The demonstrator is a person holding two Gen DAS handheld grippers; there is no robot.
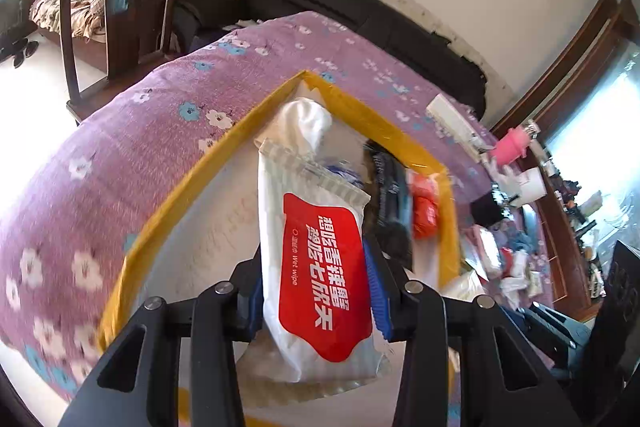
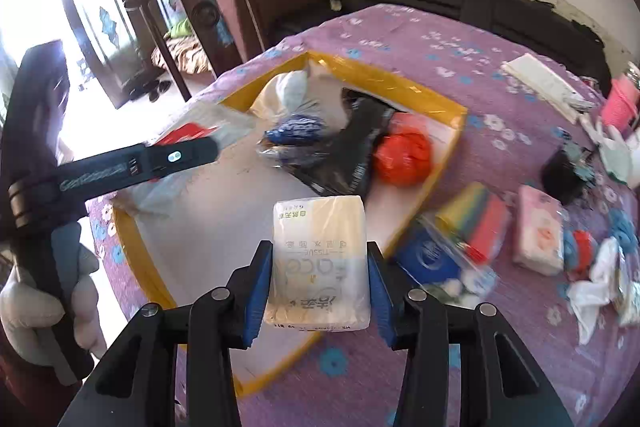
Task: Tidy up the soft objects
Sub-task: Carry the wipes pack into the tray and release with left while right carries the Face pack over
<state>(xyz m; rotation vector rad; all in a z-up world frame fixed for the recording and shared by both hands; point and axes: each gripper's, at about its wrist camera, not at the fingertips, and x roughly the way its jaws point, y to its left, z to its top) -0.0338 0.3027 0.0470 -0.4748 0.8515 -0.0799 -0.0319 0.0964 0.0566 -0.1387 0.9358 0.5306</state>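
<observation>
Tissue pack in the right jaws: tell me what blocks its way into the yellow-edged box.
Nothing visible does: the cream plastic-wrapped tissue pack hangs over the yellow-edged box's bare near floor; its contents lie further back.

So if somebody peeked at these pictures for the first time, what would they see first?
Probably the white wet-wipe packet with the big red label, pinched in the left gripper over the yellow-edged white box. Next, the cream plastic-wrapped tissue pack clamped in the right gripper, near the box's front edge. Both hang above the purple flowered bedspread, with more soft packets scattered at its right.
</observation>
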